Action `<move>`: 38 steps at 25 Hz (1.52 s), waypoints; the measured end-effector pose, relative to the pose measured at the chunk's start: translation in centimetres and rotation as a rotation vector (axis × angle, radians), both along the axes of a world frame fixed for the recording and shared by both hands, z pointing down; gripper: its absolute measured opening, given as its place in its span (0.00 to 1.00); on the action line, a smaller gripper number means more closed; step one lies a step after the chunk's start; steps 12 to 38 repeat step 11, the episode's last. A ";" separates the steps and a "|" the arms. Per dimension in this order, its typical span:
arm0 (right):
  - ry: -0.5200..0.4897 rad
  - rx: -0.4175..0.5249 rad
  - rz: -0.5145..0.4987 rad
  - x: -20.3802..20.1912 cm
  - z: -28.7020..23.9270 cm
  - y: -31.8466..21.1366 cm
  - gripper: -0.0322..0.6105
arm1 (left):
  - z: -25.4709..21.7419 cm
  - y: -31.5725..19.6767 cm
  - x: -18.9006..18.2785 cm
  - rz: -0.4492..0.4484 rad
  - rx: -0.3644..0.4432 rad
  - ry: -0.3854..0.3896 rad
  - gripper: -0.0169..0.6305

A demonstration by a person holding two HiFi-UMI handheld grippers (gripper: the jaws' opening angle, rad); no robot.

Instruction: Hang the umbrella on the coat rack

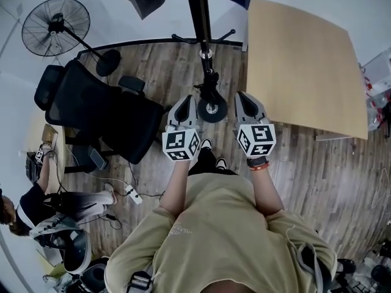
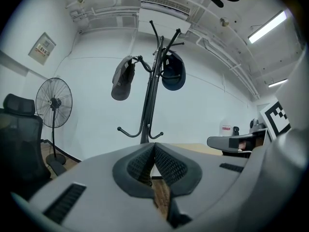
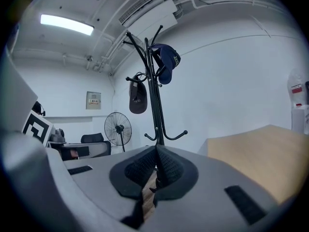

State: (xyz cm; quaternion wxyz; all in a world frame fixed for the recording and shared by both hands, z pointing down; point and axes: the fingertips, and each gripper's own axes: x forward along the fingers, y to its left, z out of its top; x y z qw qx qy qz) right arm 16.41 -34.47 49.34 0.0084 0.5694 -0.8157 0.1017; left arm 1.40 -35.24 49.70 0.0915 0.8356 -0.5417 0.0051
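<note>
At the far left of the head view, a standing fan (image 1: 56, 26) is seen against the white wall. Just to its right, a black office chair (image 1: 104, 112) is placed on the wooden floor (image 1: 324, 176). Below them, a seated person (image 1: 55, 206) is partly caught at the picture's edge, and a white power strip (image 1: 133, 194) lies on the boards nearby.

The left hand-held gripper (image 1: 185, 102) is held out in front of the body. In the left gripper view its jaws (image 2: 154, 146) are seen pressed together at the tips, with nothing gripped between them.

Straight ahead, between the two tools, the coat rack (image 1: 200, 17) is stood on the floor, its round base (image 1: 212, 110) close beyond the jaw tips. In the left gripper view the coat rack (image 2: 150, 100) is shown upright. A grey cap (image 2: 122, 79) is hung on a left hook and a dark blue cap (image 2: 174, 71) on a right one. Its two low hooks are bare.

The right hand-held gripper (image 1: 243, 102) is held level with the left, just beside the base. Its jaws (image 3: 156, 149) are likewise closed on each other and carry nothing.

At the right, a pale wooden worktop (image 1: 299, 66) is set close beside the rack.
</note>
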 end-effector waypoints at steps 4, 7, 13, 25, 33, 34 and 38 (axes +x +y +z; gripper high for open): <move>-0.008 -0.016 0.010 -0.1 0.9 -0.8 0.07 | -0.4 -1.0 0.6 0.022 -0.012 0.044 0.06; -0.012 -0.027 0.015 -0.1 1.2 -1.7 0.07 | -0.4 -2.3 1.0 0.045 -0.016 0.037 0.06; -0.009 -0.040 -0.005 -0.8 2.1 -3.4 0.07 | 1.9 -4.3 1.0 0.072 -0.078 0.005 0.06; -0.009 -0.040 -0.005 -0.8 2.1 -3.4 0.07 | 1.9 -4.3 1.0 0.072 -0.078 0.005 0.06; -0.009 -0.040 -0.005 -0.8 2.1 -3.4 0.07 | 1.9 -4.3 1.0 0.072 -0.078 0.005 0.06; -0.009 -0.040 -0.005 -0.8 2.1 -3.4 0.07 | 1.9 -4.3 1.0 0.072 -0.078 0.005 0.06; -0.009 -0.040 -0.005 -0.8 2.1 -3.4 0.07 | 1.9 -4.3 1.0 0.072 -0.078 0.005 0.06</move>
